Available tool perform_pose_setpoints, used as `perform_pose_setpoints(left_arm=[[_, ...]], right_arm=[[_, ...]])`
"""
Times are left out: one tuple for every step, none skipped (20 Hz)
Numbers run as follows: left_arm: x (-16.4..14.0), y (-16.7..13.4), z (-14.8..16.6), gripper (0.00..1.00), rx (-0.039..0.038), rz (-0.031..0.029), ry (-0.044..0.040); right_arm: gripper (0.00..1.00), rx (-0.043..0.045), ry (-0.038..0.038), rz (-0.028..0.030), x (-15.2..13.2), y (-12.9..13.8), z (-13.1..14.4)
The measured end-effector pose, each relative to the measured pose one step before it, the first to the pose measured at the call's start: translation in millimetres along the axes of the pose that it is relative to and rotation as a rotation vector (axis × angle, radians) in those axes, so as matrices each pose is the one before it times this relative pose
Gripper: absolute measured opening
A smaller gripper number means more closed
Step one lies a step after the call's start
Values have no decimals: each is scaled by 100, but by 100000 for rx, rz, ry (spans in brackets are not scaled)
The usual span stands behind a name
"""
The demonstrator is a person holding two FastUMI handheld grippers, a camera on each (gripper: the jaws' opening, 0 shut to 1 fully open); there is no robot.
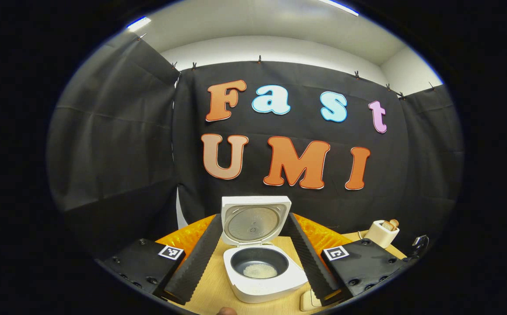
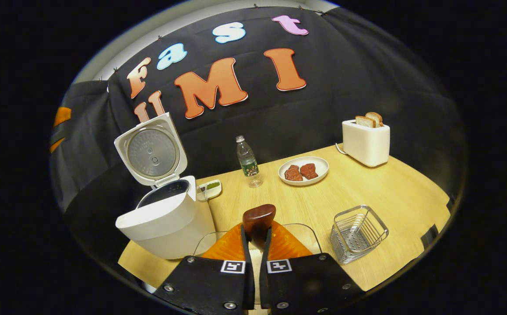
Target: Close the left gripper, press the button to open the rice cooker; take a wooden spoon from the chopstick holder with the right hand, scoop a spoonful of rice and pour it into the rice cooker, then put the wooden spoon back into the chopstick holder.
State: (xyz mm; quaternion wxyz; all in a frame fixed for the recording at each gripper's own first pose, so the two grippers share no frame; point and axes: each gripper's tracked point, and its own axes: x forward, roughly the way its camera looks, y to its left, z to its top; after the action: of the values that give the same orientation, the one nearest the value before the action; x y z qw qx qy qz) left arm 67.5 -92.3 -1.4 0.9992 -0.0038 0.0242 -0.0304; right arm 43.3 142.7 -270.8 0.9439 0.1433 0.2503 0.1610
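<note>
Rice cooker [image 2: 161, 218] lid-up on wooden table [image 2: 393, 192], left hand-held gripper [image 1: 253, 262] apart, right hand-held gripper [image 2: 255, 245] clamped on wooden spoon [image 2: 258, 217].

rice cooker [image 2: 166, 218] lid upright; chopstick holder [image 2: 358, 234] unobstructed

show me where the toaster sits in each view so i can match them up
Left gripper view: the toaster is small at the lower right, by the table's far edge, right of the open rice cooker.
Right gripper view: the toaster stands at the upper right on the table's far side, with bread in its slots.
Shared landmark: the rice cooker, lid up, lies left of the toaster in both views.
</note>
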Motion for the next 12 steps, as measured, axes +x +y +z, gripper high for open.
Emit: perform_pose_setpoints(left_arm=[[122,134,-33,100,75,87,-21],[-4,77,0,100,-6,77,-62],[143,-9,50,100,-153,-41,-58],[-4,-93,110,100,-149,-242,-76],[4,9,46,100,-91,-190,-226],[-1,8,52,100,-98,-137,-141],[22,45,29,100,-125,-99,-201],[96,-53,24,100,-20,-21,-210],[64,-45,-55,100,0,-109,138],[72,-166,-71,100,-8,-228,269],[73,-159,-76,100,-122,-309,72],[39,-136,83,100,-227,-377,25]], right_arm=[[4,4256,783,694,104,91,-153],[4,4849,1770,884,94,-51,-478],[4,6381,683,309,130,-211,-17],[4,6788,577,-19,86,-532,107],[4,7242,309,-264,183,-567,150],[4,7305,266,-721,199,-858,115],[4,6681,41,-231,249,-689,128],[4,5461,363,-53,116,-557,-30],[4,6390,664,-216,183,-486,-85],[4,6727,1000,-871,129,-480,-6],[4,5713,1127,-1113,235,-277,-72],[4,3970,1144,-770,124,-56,-242]])
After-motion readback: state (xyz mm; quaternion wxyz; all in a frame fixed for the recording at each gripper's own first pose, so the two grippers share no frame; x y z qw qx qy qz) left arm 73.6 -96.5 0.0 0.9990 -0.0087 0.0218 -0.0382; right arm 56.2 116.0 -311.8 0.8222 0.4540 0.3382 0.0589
